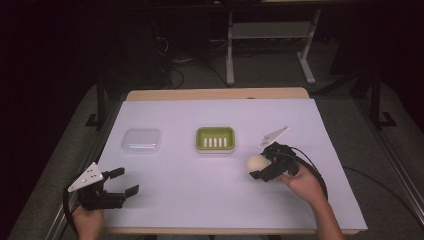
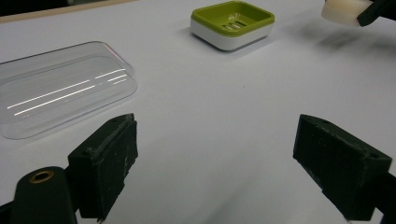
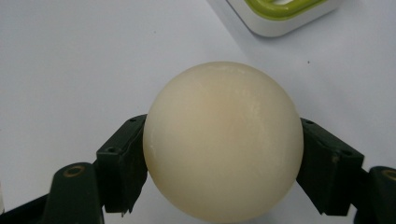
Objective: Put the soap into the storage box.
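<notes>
- Clamped between the two black, matte, blocky jaws of the right gripper (image 3: 223,154) is a cream-coloured round bar of soap (image 3: 223,140), smooth and waxy, with a faintly chalky bloom; one pad presses each flank.
- From the high view, that soap (image 1: 256,162) sits at about 4 o'clock on the table, held just off the green dish's near right corner, the right gripper (image 1: 261,169) gripped by a hand (image 1: 300,182) coming in from the bottom edge.
- At 7 o'clock the left gripper (image 1: 122,181) has its jaws spread wide with nothing between them; its pads (image 2: 107,158) look rough and scuffed, hovering over bare paper.
- Just beyond it, at about 10 o'clock, lies a clear, shallow plastic lid with rounded corners (image 2: 60,88), glossy, catching thin streaks of light.
- Near the centre stands a lime-green rectangular soap dish on a white base (image 1: 215,139), rounded at the corners, its floor cut with parallel slots.
- Underneath everything is a smooth white paper sheet (image 1: 200,185) over a pale wooden tabletop (image 1: 215,94).
</notes>
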